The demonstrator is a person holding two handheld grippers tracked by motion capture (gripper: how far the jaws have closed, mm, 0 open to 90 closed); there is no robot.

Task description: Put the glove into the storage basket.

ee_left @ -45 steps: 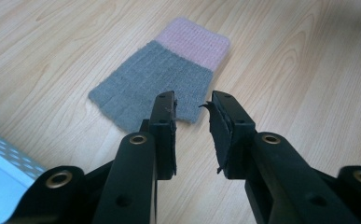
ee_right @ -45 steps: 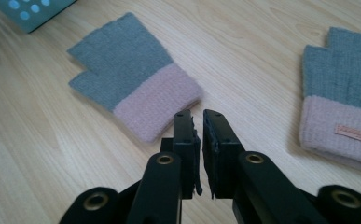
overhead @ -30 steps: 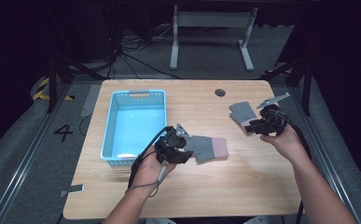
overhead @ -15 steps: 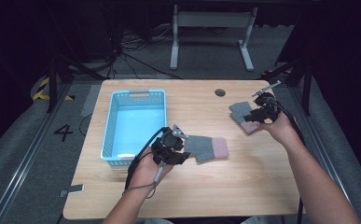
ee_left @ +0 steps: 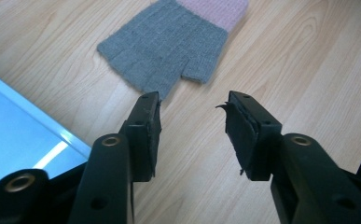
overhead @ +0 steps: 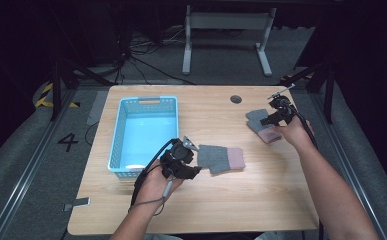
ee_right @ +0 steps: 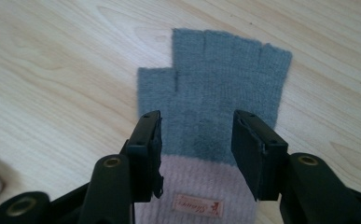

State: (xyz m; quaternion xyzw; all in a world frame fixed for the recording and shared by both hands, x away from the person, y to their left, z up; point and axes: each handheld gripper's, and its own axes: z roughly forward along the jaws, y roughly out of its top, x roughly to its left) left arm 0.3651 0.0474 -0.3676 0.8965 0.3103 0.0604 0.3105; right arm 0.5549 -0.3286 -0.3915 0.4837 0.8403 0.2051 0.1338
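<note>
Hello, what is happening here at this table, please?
A person works at a wooden table with a gripper in each hand. The left gripper stands open, its jaws having just opened, beside a grey knitted fingerless glove with a pink cuff near the light blue plastic basket. The right gripper is open over a second such glove, its jaws astride it. Both gloves lie flat.

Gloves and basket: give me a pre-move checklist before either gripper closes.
1. Right gripper jaws open, astride the right glove: ok; they have just been opening.
2. Right glove flat on the table: ok.
3. Left gripper jaws open, nothing between them: ok; just opened further.
4. Left glove between the left jaws: not ok, it lies just ahead of the tips.
5. Blue basket free to take gloves: ok.
6. Pads touching wool: cannot tell.
</note>
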